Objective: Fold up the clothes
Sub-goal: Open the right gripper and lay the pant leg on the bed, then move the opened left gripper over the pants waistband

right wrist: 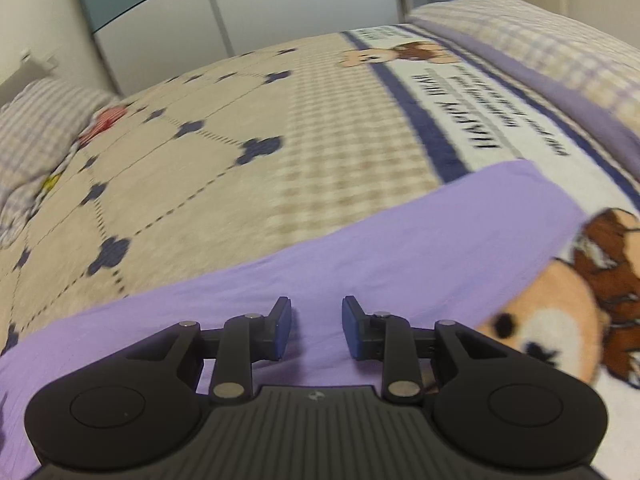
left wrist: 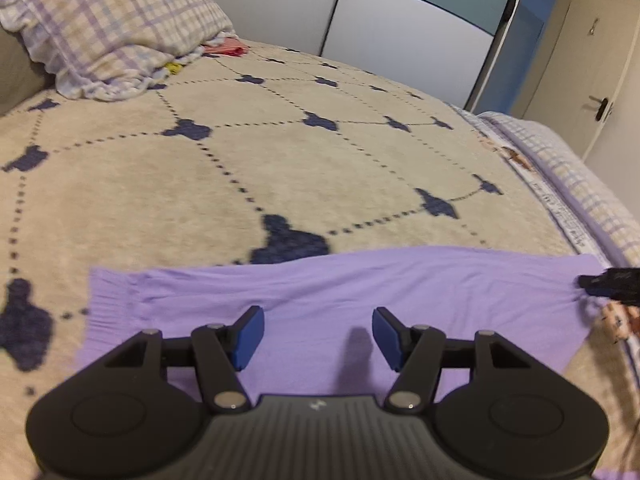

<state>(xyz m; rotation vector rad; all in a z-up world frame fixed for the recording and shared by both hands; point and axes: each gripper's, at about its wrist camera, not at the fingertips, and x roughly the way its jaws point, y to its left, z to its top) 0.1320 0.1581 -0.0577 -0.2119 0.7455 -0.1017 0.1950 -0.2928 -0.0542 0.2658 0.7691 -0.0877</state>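
Lilac knit, left wrist view: purple garment (left wrist: 328, 300) spread flat across the lower frame, ribbed hem at 9 o'clock, far end bunched at 3 o'clock beside a dark gripper tip, most likely the right one.
Left gripper (left wrist: 318, 338): jaws wide apart, nothing between the pads, poised above the cloth.
Progress, left view: looks like a long folded band already; further folds seemingly still to do.
Surface, left view: beige bedspread (left wrist: 248, 160) with navy clover marks and dotted lines.
Room, left view: checked pillow (left wrist: 116, 24) at 11 o'clock, pale wardrobe doors (left wrist: 384, 28) at 12 o'clock, door with handle at 2 o'clock.
Lilac knit, right wrist view: same garment (right wrist: 360, 248) running from 8 o'clock up to 2 o'clock, lying smooth.
Right gripper (right wrist: 316, 328): jaws narrowly apart, empty, cloth below rather than pinched.
Surface, right view: bear-print blanket (right wrist: 552, 320) at 4 o'clock, lettered border at 1 o'clock.
Room, right view: wardrobe at 12 o'clock, blurred.
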